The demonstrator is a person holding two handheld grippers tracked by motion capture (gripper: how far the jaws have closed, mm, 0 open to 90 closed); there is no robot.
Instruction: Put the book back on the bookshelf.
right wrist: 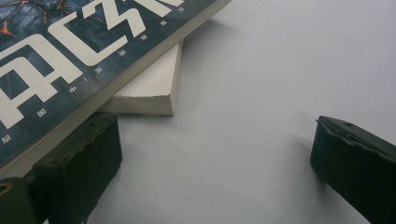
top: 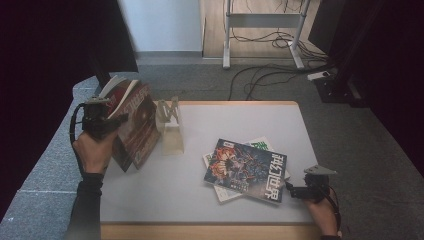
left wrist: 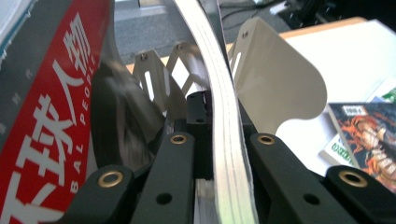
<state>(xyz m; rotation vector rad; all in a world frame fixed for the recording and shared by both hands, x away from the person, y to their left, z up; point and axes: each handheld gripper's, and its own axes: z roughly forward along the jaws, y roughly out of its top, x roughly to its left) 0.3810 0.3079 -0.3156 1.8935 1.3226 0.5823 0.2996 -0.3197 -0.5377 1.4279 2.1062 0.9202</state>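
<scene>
The left hand-held gripper (top: pixel 102 120) was clamped on the edge of a red-covered magazine (top: pixel 135 125), holding it upright beside the pale metal bookend (top: pixel 170 127) on the counter (top: pixel 250 120), I'd guess so it could be stood against that support. The right hand-held gripper (top: pixel 295 191) rested low on the counter with its jaws spread wide, one pad (right wrist: pixel 79 154) just beside the dark comic book (top: pixel 246 170) stacked on a white book (right wrist: pixel 149 88), probably ready to take it.
</scene>
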